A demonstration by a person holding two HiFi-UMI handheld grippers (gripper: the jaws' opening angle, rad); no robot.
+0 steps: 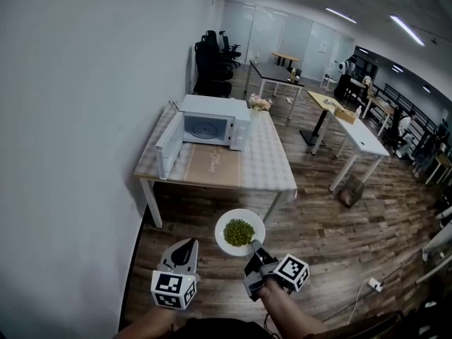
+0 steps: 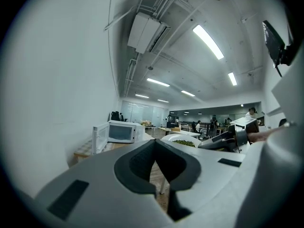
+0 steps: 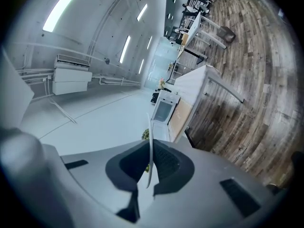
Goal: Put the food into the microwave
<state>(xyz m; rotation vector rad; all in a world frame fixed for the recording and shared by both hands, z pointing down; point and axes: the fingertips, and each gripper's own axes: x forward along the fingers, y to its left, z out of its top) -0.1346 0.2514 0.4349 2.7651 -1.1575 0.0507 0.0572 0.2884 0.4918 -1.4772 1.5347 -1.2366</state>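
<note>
Holding the plate (image 1: 226,244) of peas (image 1: 239,232) by its near rim in the narrowly clamped right gripper (image 1: 254,248) at five o'clock, with the left gripper (image 1: 188,246) at seven shut on nothing, apparently mid-carry, and next needing a level, untilted approach to the table (image 1: 265,162) at twelve and its microwave (image 1: 212,122), door (image 1: 169,147) open.

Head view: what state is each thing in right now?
microwave: door open, cavity looks empty.
plate: in the air, gripped by its rim, carrying peas.
right claw: shut on plate.
left claw: shut, empty.
</note>
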